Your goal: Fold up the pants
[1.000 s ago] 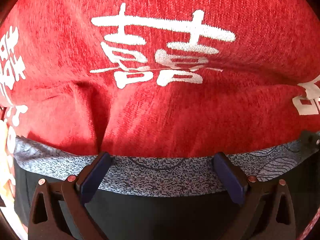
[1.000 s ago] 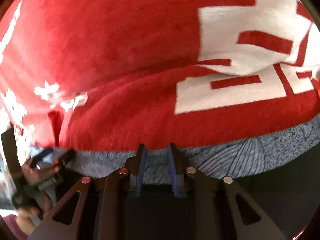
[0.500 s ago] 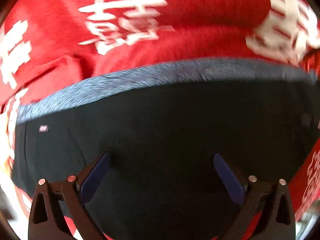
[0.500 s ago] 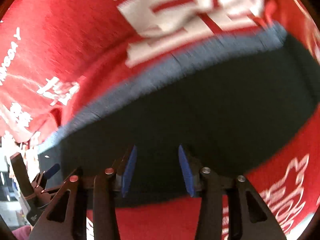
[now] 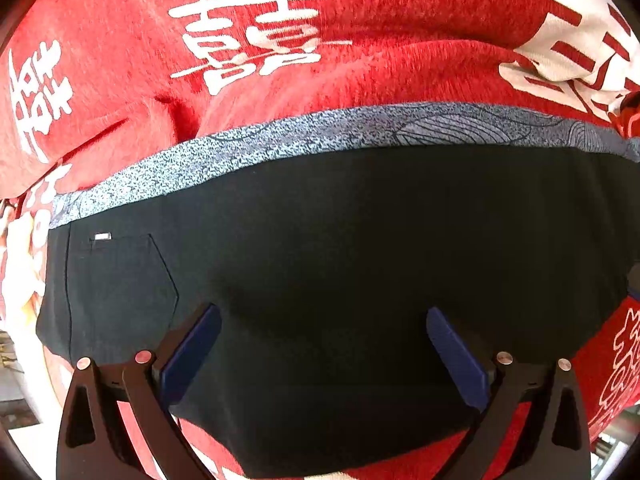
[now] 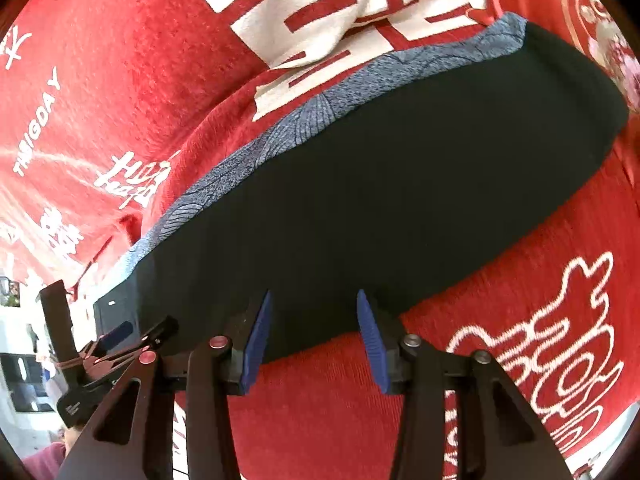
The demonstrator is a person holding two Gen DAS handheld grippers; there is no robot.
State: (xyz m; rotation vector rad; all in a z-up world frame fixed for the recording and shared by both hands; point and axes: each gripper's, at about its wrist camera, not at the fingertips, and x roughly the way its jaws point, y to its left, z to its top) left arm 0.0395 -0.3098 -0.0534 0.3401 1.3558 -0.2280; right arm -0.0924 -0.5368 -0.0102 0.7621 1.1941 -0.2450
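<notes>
The black pants (image 5: 340,264) lie folded flat on a red cloth, with a grey patterned band (image 5: 280,144) along the far edge and a back pocket (image 5: 128,276) at the left. My left gripper (image 5: 322,320) is open and empty above the near part of the pants. The pants also show in the right wrist view (image 6: 380,184), running from lower left to upper right. My right gripper (image 6: 314,320) is open and empty above the near edge of the pants. The left gripper (image 6: 120,340) shows at the left of the right wrist view.
A red cloth with white characters (image 5: 256,40) covers the surface under and around the pants; it also shows in the right wrist view (image 6: 540,320). The cloth bulges up behind the pants. The surface edge and room show at the lower left (image 6: 24,380).
Both grippers have pulled back from the grey band toward the near edge of the pants. The right gripper, shut on the band one second ago, has opened and let it go.
</notes>
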